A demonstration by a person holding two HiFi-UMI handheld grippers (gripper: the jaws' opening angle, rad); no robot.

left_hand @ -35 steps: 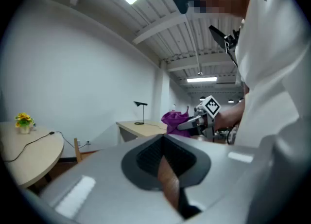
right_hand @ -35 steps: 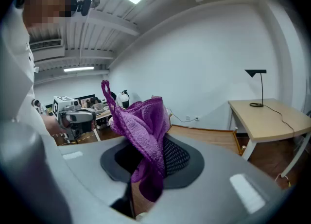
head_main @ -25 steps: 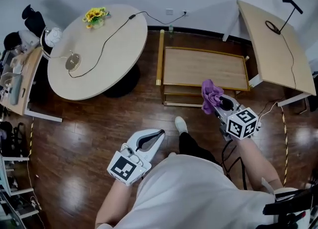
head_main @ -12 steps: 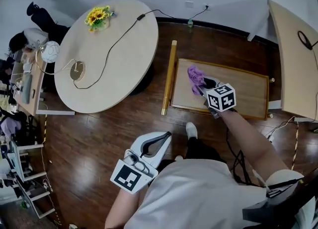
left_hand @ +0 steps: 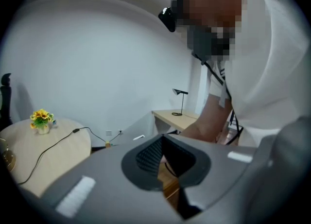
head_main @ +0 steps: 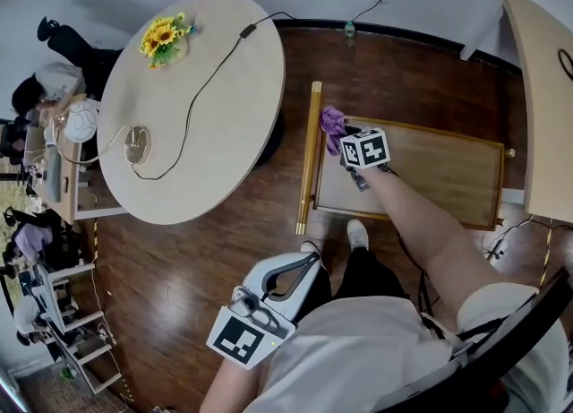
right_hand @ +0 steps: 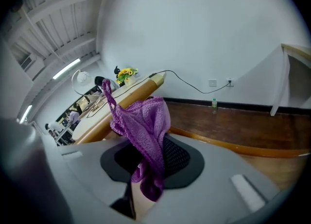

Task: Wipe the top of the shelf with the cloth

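Shelf [head_main: 430, 174]: pale wooden top, on a dark wood floor [head_main: 179, 259], beside a round table [head_main: 206, 124].
Cloth [head_main: 333, 121]: purple, at the shelf's left end, pinched by the right gripper [head_main: 344, 135].
Left gripper [head_main: 303, 266]: jaws together, empty, near the torso [head_main: 358, 348].

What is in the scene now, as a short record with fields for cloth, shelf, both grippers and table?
cloth: purple, over the shelf top's end near the golden bar
shelf top: wooden, bare
right gripper: shut on cloth
left gripper: shut, empty, close to the person's body
round table: holds flowers and a black cable
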